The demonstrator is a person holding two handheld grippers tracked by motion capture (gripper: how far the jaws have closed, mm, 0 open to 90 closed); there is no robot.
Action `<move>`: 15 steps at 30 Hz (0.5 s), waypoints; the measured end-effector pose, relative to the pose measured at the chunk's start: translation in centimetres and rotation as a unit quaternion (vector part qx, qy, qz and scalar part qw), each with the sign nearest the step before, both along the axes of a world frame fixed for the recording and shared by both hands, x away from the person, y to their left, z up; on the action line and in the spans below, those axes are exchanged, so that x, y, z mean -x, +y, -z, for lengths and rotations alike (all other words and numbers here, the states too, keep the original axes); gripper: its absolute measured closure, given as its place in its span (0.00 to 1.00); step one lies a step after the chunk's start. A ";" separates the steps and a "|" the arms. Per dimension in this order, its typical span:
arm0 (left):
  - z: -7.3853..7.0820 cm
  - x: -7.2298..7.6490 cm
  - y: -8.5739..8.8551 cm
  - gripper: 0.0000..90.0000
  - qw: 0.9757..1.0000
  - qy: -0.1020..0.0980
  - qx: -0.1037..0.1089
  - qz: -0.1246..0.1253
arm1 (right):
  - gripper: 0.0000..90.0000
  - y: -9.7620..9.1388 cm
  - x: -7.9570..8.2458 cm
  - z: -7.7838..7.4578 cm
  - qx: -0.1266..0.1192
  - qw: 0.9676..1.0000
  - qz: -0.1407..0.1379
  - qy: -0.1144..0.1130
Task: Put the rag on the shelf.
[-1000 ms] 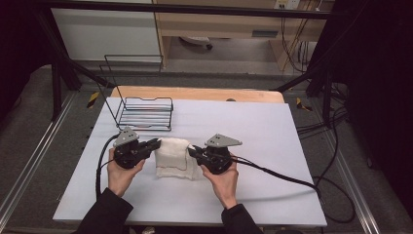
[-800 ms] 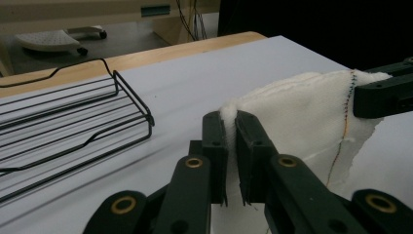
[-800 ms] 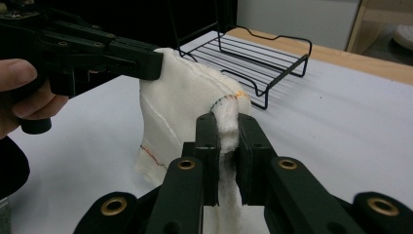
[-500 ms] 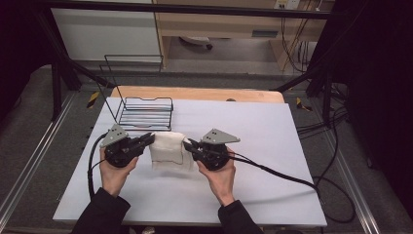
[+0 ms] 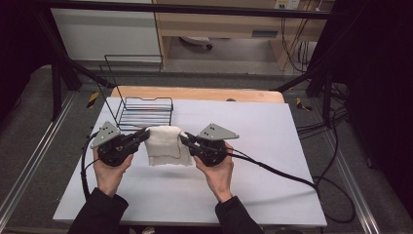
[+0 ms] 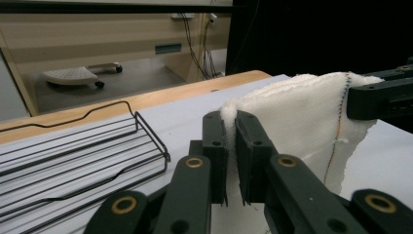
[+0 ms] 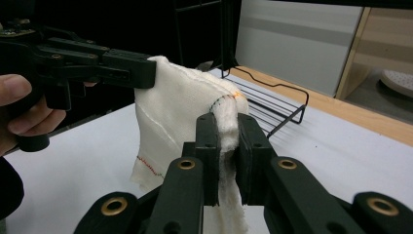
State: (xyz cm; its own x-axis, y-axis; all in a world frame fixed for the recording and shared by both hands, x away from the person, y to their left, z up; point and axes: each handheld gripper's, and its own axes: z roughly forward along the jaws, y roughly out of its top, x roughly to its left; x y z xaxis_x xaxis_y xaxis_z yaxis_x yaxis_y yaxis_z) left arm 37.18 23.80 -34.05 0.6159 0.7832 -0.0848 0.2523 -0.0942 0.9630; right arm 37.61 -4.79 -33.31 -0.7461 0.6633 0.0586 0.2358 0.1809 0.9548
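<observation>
Black wire rack [image 5: 146, 111] stands on the white worktop [image 5: 272, 146], just beyond the left tool [image 5: 144, 136] and to its far side; upright wire back at its left end. Wooden board edge [image 5: 195, 92] runs along the worktop's far side, past both tools. Beyond that, grey floor with a white wheeled base [image 5: 195, 43]. Black cables [image 5: 336, 122] hang off to the right of the right tool [image 5: 185, 140].
</observation>
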 end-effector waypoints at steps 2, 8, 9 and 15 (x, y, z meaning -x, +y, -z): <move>-0.2 0.0 0.2 0.92 1.000 -0.003 0.001 -0.001 | 0.90 0.1 0.0 -0.1 -0.002 1.000 -0.001 -0.002; -0.9 0.3 0.9 0.93 1.000 -0.015 0.007 -0.012 | 0.90 0.8 0.0 -0.9 -0.003 1.000 -0.006 -0.018; -1.0 0.3 0.9 0.93 1.000 -0.016 0.011 -0.012 | 0.90 0.9 0.0 -1.0 -0.003 1.000 -0.007 -0.020; -1.7 0.5 1.7 0.93 0.999 -0.030 0.017 -0.023 | 0.91 1.6 -0.1 -1.7 -0.011 0.999 -0.010 -0.031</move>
